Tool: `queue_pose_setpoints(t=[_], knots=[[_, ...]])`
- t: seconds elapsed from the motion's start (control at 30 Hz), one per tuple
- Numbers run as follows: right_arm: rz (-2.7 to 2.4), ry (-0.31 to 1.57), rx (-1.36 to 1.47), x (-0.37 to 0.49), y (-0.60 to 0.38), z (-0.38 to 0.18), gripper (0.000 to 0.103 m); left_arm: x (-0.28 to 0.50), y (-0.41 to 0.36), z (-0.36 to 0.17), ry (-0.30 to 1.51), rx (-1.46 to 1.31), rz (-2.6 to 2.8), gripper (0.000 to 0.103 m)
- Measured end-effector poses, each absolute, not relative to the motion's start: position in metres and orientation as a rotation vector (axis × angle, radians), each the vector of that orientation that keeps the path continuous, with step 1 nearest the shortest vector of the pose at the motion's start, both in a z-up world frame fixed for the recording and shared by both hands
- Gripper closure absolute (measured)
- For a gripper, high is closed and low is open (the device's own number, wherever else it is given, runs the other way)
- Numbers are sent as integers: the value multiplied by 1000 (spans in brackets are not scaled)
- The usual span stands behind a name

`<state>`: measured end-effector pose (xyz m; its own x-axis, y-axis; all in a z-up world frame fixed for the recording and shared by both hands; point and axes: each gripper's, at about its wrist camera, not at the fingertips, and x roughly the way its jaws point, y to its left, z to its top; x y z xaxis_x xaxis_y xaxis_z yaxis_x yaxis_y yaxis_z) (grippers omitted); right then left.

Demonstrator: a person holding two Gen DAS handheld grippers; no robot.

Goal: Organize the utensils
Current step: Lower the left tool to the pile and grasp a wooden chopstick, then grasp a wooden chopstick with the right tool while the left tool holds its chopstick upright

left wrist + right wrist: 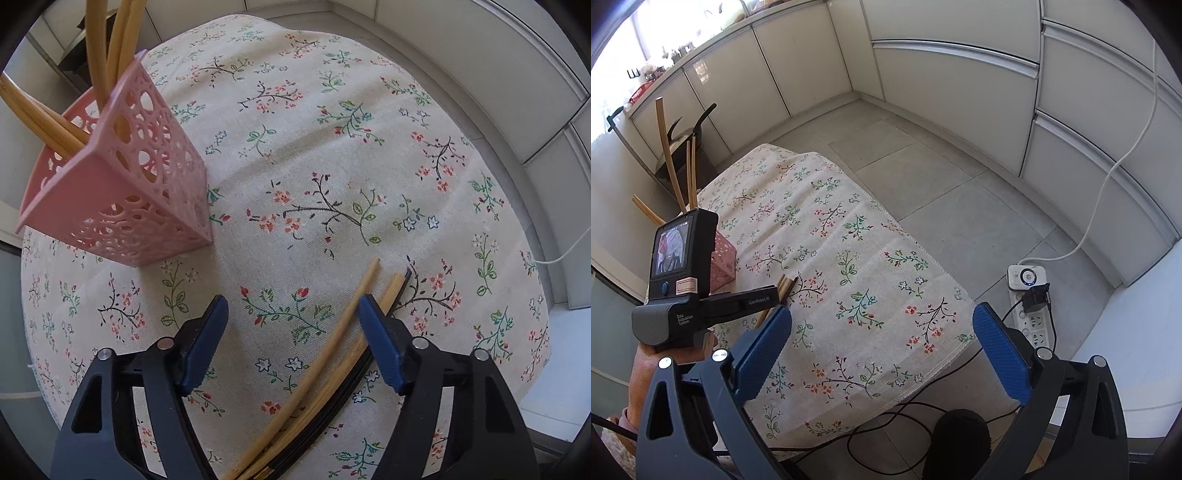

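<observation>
**Utensils on floral cloth: holdings**

My left gripper (291, 314): fingers apart, pointing down at the cloth (332, 155). Loose chopsticks (332, 343) lie between my pads, close to the right pad; whether it touches them I cannot tell. A dark stick lies just beside them.

Pink basket (147, 184): upright on the cloth near its left edge, bamboo sticks (99, 48) standing in it.

My right gripper (882, 332): fingers spread wide, nothing between them, above the cloth's near corner.
</observation>
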<state>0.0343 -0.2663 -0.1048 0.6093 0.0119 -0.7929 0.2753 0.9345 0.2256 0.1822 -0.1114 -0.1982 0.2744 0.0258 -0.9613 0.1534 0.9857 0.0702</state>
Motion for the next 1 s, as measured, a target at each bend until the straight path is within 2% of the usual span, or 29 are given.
queue_pose_setpoints(t=[0.03, 0.07, 0.33, 0.6, 0.8, 0.87, 0.93, 0.97, 1.0], knots=[[-156, 908, 343, 35, -266, -105, 7, 180, -114, -200, 1302, 157, -97, 44], [-156, 909, 342, 34, -266, -105, 7, 177, -115, -201, 1302, 153, -106, 45], [-157, 928, 362, 37, -267, -109, 7, 171, -109, -195, 1247, 155, -135, 92], [-119, 973, 450, 53, -262, -122, 7, 152, -87, -185, 1193, 161, -135, 98], [7, 1048, 593, 98, -235, -142, 8, 119, -45, -144, 1117, 159, -125, 98], [87, 1082, 607, 116, -215, -150, 12, 104, -31, -130, 1095, 135, -126, 98], [152, 1136, 620, 133, -199, -160, 35, 95, -18, -120, 1084, 109, -135, 98], [195, 1180, 651, 143, -192, -171, 41, 95, -14, -118, 1078, 99, -139, 98], [217, 1210, 685, 150, -188, -180, 52, 90, -9, -113, 1067, 83, -143, 98]])
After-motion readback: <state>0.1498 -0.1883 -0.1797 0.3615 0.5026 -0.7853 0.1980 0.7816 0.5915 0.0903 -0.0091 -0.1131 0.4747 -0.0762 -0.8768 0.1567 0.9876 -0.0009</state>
